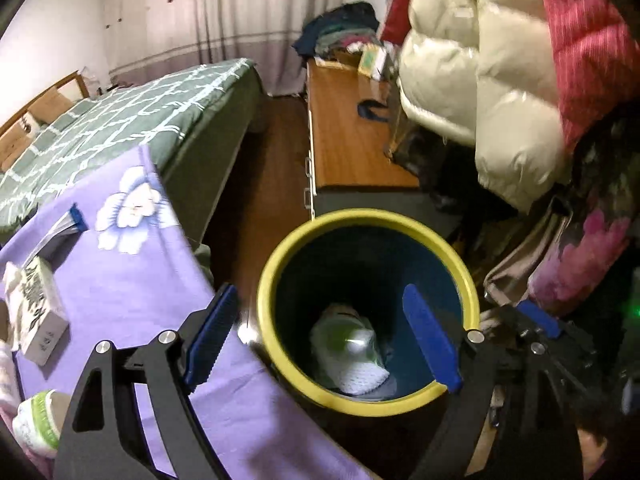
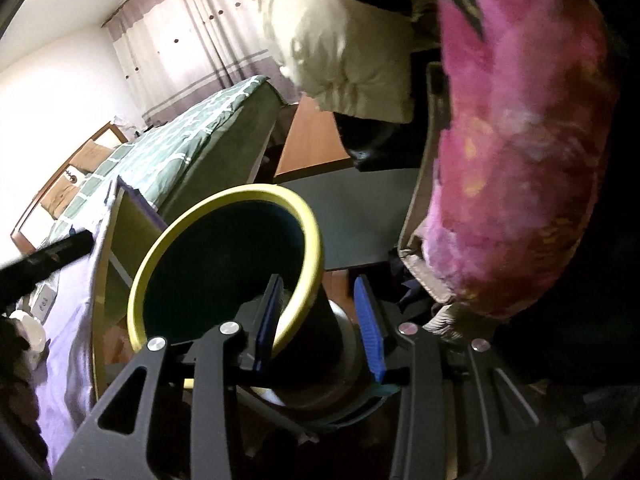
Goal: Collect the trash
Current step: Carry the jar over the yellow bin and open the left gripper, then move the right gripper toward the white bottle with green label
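A dark blue bin with a yellow rim (image 1: 276, 256) stands on the floor beside the table. Crumpled white and green trash (image 1: 352, 352) lies at its bottom. My left gripper (image 1: 320, 340) hangs open over the bin's mouth with nothing between its pads. In the right wrist view the bin's rim (image 2: 224, 196) runs between the fingers of my right gripper (image 2: 318, 326). One pad is inside the bin and the other outside, with a gap showing beside the outer pad. One of its blue pads (image 1: 538, 318) also shows at the bin's right side in the left wrist view.
A table under a purple flowered cloth (image 1: 132, 280) holds a white box (image 1: 38, 320), a green and white pack (image 1: 38, 428) and a clear bag (image 1: 60, 232). A green checked bed (image 1: 132, 120), a wooden cabinet (image 1: 344, 136), a white puffy jacket (image 1: 480, 72) and a pink garment (image 2: 520, 160) stand close around.
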{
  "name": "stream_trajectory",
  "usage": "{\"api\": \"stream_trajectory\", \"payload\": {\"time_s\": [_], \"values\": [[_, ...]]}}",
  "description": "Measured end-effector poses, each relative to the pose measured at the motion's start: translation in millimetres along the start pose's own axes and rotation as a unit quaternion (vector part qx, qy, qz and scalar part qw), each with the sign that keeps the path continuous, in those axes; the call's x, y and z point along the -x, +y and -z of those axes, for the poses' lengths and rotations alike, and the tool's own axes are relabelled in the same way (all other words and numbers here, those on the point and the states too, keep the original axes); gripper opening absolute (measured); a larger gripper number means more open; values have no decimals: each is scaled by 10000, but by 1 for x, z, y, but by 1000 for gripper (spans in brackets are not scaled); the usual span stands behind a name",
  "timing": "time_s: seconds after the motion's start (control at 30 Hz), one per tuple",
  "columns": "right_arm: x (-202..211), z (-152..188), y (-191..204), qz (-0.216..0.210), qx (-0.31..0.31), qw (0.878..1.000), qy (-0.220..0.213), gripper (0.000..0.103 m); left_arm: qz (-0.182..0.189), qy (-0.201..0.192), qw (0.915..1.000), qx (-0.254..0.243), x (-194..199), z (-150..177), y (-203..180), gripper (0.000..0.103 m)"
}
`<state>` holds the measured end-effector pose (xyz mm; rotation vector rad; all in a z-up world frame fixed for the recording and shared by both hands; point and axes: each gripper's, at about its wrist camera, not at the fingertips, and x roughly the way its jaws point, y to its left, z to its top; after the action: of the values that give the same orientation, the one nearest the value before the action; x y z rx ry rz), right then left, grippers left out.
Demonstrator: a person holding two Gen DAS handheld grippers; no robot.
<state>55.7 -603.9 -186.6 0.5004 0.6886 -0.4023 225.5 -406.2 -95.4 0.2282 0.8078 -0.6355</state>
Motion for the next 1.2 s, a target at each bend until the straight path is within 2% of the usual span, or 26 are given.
{"api": "stream_trajectory", "payload": {"time_s": [0.2,0.33,0.47,0.6,0.67,0.87,1.03,1.2], "values": [[2,3,22,-143,189,9997,1,37,-162,-379,9982,437,53,14,41,87],[2,6,42,-271,367,9990,32,37,-475,-600,9946,698,93,32,75,90],[5,11,65,-414,571,9975,55,37,-908,-818,9879,951,135,54,112,92],[10,17,94,-636,832,9945,89,37,-1495,-965,9759,1259,176,84,154,92],[12,21,110,-761,948,9925,108,37,-1631,-990,9712,1424,189,96,171,92],[22,36,173,-1261,1480,9807,195,38,-1936,-1076,9561,1919,226,136,220,92],[23,53,241,-1644,2099,9633,306,39,-2136,-1177,9463,2120,249,162,242,92],[9,59,286,-1721,2444,9532,458,39,-2274,-1184,9389,2296,261,183,260,93]]}}
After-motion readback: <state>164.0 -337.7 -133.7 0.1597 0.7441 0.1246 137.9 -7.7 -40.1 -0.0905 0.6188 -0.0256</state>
